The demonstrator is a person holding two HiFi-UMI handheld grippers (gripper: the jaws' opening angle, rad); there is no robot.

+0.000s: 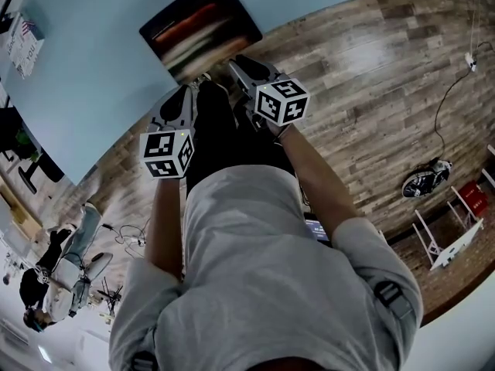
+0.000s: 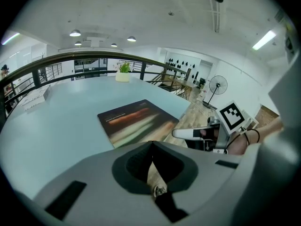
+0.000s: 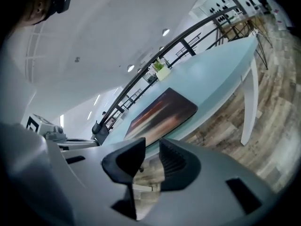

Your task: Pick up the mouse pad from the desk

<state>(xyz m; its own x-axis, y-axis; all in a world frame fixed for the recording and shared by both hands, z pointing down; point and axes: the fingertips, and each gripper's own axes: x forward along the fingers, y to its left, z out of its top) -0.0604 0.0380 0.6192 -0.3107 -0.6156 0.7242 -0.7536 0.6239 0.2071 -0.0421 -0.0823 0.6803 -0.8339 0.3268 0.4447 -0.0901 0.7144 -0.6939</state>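
A dark mouse pad (image 1: 201,25) with orange and pale streaks lies flat near the front edge of the pale blue desk (image 1: 93,76). Both grippers hang side by side over the wooden floor, just short of that edge, pointing at the pad. My left gripper (image 1: 193,83) is shut, its tips touching with nothing between them (image 2: 152,143); the pad (image 2: 138,121) lies ahead of it. My right gripper (image 1: 236,62) is open with an empty gap between its jaws (image 3: 151,149), and the pad (image 3: 162,112) lies just beyond. The pad is not touched.
A small potted plant (image 2: 123,74) stands at the desk's far side and a white box (image 2: 35,98) at its left. A white desk leg (image 3: 249,102) stands on the wood floor (image 1: 387,91). Cables and gear (image 1: 425,180) lie at the right; a seated person (image 1: 62,277) at the lower left.
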